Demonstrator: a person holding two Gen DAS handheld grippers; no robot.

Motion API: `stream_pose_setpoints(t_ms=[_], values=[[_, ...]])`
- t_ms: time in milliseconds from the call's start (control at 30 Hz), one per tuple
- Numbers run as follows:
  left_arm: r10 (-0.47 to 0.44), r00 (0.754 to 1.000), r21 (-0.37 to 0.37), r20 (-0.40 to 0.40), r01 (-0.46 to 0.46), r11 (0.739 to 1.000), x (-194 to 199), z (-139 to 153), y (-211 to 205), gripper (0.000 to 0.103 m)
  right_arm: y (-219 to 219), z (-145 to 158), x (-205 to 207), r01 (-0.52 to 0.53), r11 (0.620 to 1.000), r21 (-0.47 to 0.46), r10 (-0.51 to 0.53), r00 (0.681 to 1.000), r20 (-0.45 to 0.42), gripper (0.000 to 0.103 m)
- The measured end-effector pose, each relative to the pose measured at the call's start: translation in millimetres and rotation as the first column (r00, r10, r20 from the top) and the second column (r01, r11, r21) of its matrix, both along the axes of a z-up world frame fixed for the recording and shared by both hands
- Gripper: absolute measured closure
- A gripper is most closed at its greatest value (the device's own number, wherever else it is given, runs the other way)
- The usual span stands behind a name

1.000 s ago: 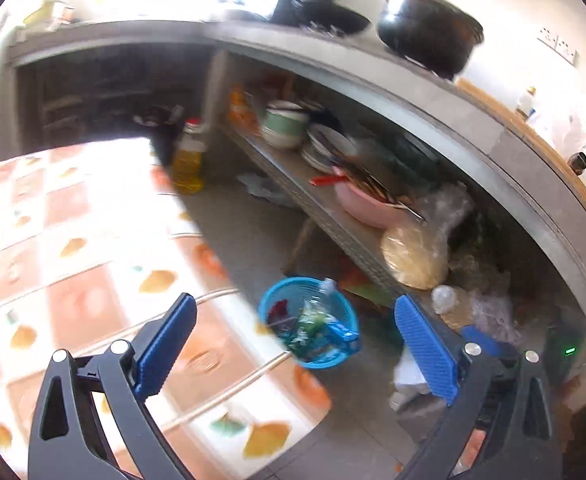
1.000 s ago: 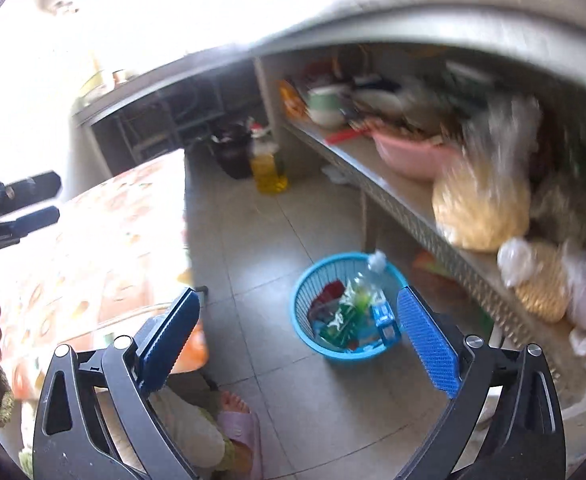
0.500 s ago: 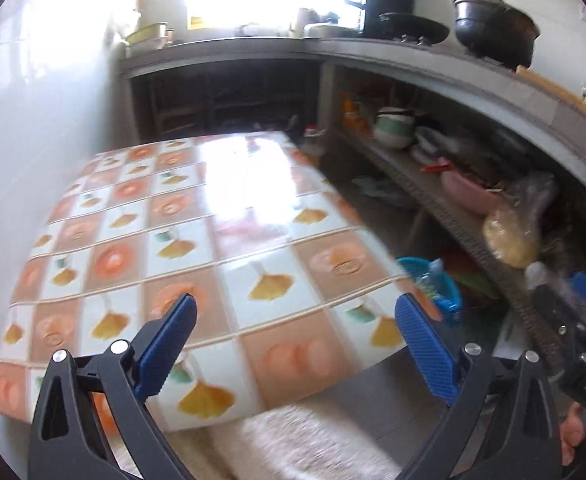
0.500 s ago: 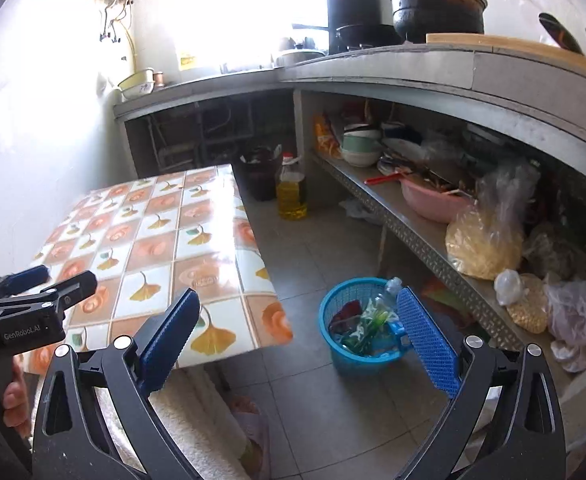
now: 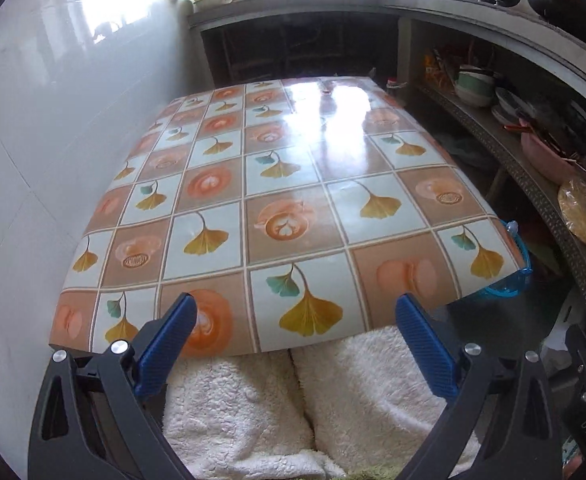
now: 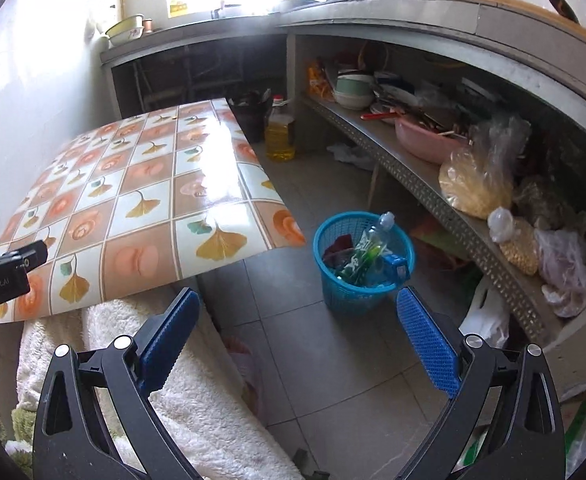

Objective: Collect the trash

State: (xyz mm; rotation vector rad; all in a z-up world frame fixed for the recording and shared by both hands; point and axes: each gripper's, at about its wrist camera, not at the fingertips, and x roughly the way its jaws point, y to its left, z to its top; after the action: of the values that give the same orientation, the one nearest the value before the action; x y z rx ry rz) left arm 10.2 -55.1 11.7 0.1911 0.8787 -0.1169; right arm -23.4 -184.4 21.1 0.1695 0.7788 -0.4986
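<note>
A blue plastic basket [image 6: 345,296] stands on the floor between the table and the low shelf. It holds a clear plastic bottle [image 6: 377,236], wrappers and other trash. In the left wrist view only the basket's rim [image 5: 521,264] peeks out past the table's right edge. My right gripper [image 6: 297,332] is open and empty, held above the floor short of the basket. My left gripper [image 5: 297,336] is open and empty too, over the near edge of the table [image 5: 293,184]. No loose trash shows on the patterned tabletop.
A person's lap in white fleece [image 5: 333,400] fills the space under both grippers. A yellow oil bottle [image 6: 279,136] and a dark bin [image 6: 253,116] stand on the floor behind. The shelf [image 6: 433,196] carries a pink basin [image 6: 425,144], bowls and bags. A white wall [image 5: 33,160] bounds the left.
Both views have swung back from the basket and floor towards the table. The left gripper now faces the whole tabletop from its near edge. Both grippers stayed open and empty.
</note>
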Motion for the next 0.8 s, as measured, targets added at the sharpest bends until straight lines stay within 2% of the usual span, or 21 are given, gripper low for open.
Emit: stream_pose_setpoints(t_ms=[167, 433, 800], values=[[0.027, 1.000, 0.009, 0.013, -0.028, 1.000, -1.1, 3.4, 8.0, 0.006, -4.0, 1.6, -3.4, 0.030, 0.999, -0.010, -0.030, 1.000, 0.004, 0.008], [-0.018, 1.000, 0.058, 0.012, 0.017, 0.998, -7.3, 2.2, -1.6, 0.006, -7.6, 2.0, -10.8, 0.072, 0.997, -0.009, -0.072, 0.997, 0.004, 0.008], [-0.057, 0.998, 0.057, 0.017, 0.056, 0.997, -12.5, 3.7, -10.4, 0.006, -10.8, 1.3, -13.9, 0.079, 0.997, 0.000, -0.079, 0.997, 0.005, 0.008]])
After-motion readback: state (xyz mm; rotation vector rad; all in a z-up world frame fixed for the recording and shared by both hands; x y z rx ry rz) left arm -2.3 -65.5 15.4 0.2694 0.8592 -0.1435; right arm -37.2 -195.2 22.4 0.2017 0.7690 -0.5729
